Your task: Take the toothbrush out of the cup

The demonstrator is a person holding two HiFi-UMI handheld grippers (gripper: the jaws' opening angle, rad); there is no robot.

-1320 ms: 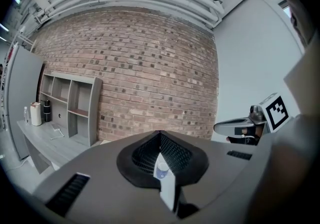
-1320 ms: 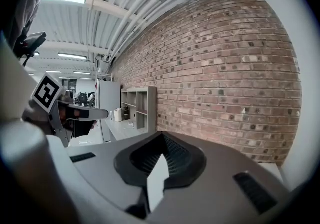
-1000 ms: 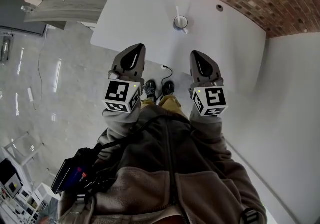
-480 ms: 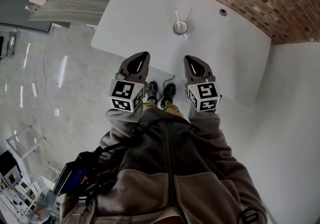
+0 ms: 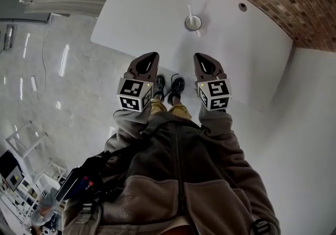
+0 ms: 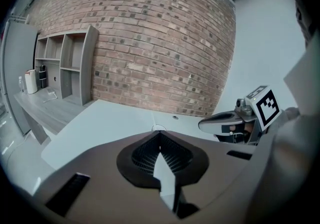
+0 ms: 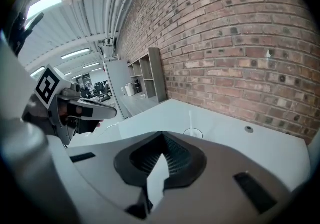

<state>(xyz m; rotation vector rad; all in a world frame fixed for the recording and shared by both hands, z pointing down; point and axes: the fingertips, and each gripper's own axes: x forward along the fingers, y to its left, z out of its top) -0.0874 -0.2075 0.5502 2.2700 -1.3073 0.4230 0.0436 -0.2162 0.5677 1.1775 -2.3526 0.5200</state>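
**Task object.** The toothbrush stands upright in the cup, with its handle projecting above the rim. The cup rests on the white table. It lies ahead of both grippers and well apart from them, between their two lines and slightly nearer the line of the right gripper. In the right gripper view, cup and brush are seen straight ahead, just above the jaw tips. In the left gripper view, only the cup rim shows over the tips.

**Gripper state.** The jaws of the right gripper are brought together, with nothing held between them. The left gripper is in the same condition, closed and empty.

**Change over the last second.** The two grippers have been drawn closer to each other and are now held side by side, pointed toward the cup. The cup and toothbrush have not been displaced on the table, and no contact has been made.

**Meaning for the task.** The approach stage is judged to be under way, and extraction has not begun. The gap to the cup must be closed and one pair of jaws opened before the handle can be taken. The right gripper is judged the better placed.

**Surroundings.** A cable hole lies beyond the cup, to the right.
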